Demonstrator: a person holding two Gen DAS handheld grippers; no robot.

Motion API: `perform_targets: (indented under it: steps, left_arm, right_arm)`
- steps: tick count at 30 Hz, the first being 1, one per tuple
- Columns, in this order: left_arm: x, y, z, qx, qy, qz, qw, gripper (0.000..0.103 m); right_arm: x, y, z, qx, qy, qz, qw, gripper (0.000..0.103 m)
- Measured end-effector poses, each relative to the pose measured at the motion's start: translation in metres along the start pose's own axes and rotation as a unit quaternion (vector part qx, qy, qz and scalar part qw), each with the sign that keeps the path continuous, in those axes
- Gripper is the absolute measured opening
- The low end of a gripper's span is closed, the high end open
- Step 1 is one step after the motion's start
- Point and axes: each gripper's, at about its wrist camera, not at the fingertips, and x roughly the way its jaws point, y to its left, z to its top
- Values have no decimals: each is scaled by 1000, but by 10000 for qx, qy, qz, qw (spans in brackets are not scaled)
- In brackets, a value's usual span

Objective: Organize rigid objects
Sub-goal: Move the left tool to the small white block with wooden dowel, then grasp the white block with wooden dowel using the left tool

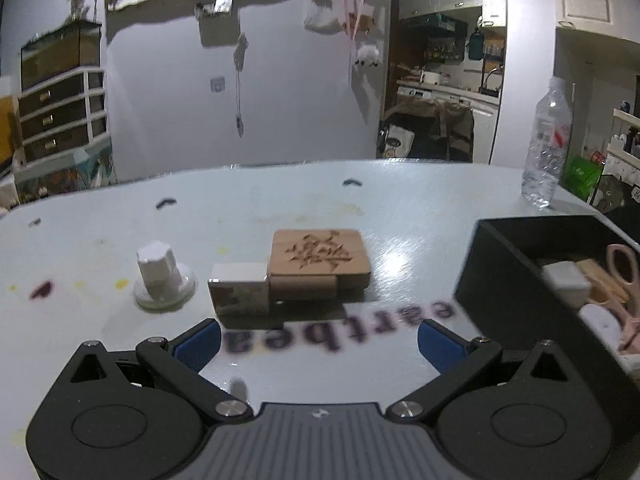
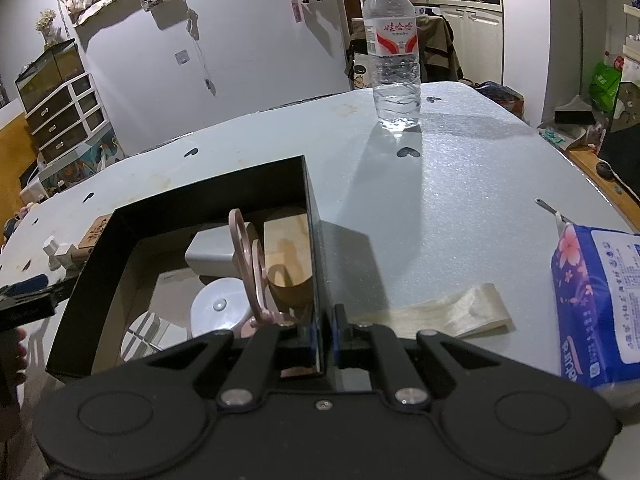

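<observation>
Left gripper [image 1: 319, 343]: blue fingers [image 1: 199, 343] spread wide, empty, just short of the small white-topped cardboard cube [image 1: 239, 289]. Cube touched the carved tan wooden block [image 1: 319, 264]; white faceted knob on a round base [image 1: 163, 278] sat beside it on the pale grey desk [image 1: 420, 208]. Best approach: go low & centred, close on the cube w/o nudging the block. Right gripper [image 2: 323, 340] fingers clamped narrow on the wall of the open black box [image 2: 224, 178], steadying it. Pink scissors [image 2: 250, 264] already inside.
</observation>
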Motion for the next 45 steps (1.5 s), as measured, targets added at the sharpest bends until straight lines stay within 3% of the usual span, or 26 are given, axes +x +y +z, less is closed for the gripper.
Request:
perform_targets:
  steps: [7, 15, 22, 26, 30, 34, 45]
  left_arm:
    - [33, 20, 11, -297, 232, 1, 9993, 103]
    - [53, 19, 20, -6, 381, 222, 9990, 103]
    - [53, 24, 22, -152, 326, 133, 9993, 102]
    - [50, 25, 23, -161, 222, 207, 9994, 86]
    - [49, 20, 23, -85, 218, 242, 9994, 86]
    - [44, 20, 20, -201, 181, 148, 9995, 85]
    - [-5, -7, -13, -608, 14, -591, 9964, 86]
  right_arm:
    - [1, 0, 0, 14, 26, -20, 10000, 7]
    - [3, 0, 0, 26, 43, -18, 10000, 7]
    - [3, 0, 0, 29, 44, -17, 10000, 7]
    - [3, 0, 0, 31, 43, -23, 10000, 7]
    - [4, 0, 0, 35, 48, -25, 10000, 7]
    - [4, 0, 0, 36, 46, -29, 10000, 7]
    - [4, 0, 0, 42, 40, -15, 10000, 7]
